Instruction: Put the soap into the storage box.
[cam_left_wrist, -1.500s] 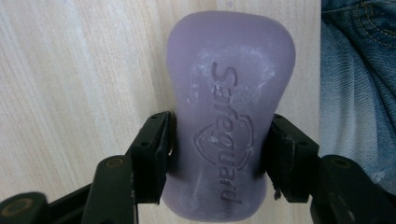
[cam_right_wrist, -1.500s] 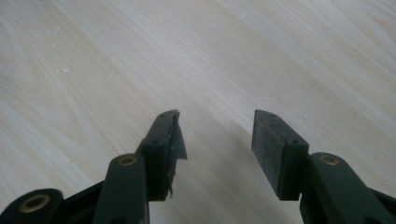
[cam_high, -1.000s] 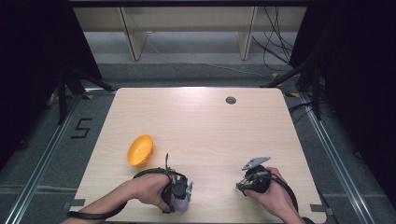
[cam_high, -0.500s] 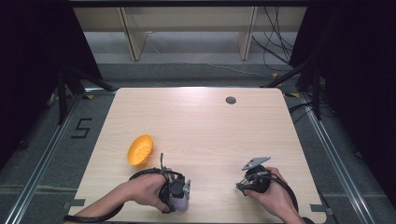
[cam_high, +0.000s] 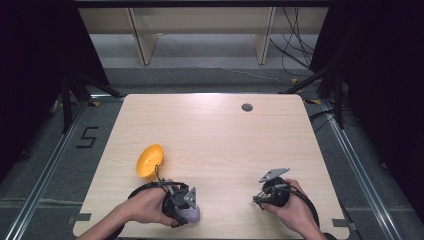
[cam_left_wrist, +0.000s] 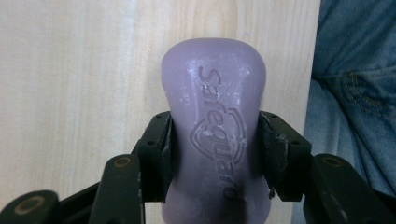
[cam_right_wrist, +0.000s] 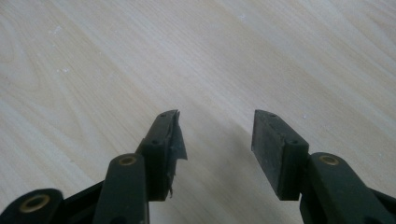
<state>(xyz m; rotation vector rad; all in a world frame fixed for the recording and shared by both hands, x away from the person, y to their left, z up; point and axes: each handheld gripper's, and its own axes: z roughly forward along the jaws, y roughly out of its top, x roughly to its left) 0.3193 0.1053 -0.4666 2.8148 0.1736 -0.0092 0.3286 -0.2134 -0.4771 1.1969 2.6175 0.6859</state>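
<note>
Since a second ago: left tool has slid a little toward the counter's left side along the near edge, soap bar with it; right tool has not shifted; yellow bowl sits where it was.

High view, soap: purple soap bar lies near the counter's near edge, just under the left tool and mostly covered by it and the left hand.
High view, right side: right hand rests its tool on the counter, well apart from the soap.
High view, bowl: just beyond the left hand, tipped on its side, not touching the tool.

Left gripper view, grip: left tool is clamped on the soap bar, pads pressing both sides of its narrowed waist.
Left gripper view, direction: the bar's long axis runs straight away between the jaws; rounded end leads, embossed face up, toward the camera.
Left gripper view, surroundings: the counter's edge sits to one side, blue denim beyond it.

Right gripper view, state: right tool stands apart over bare counter, nothing between the jaws.

Handling, judged: a solid, fairly light, stiff bar with a smooth, probably slippery skin that would dent or chip under hard pinching.
Where to hold, judged: the waist is the best place, since the wider ends stop it sliding out lengthwise.
</note>
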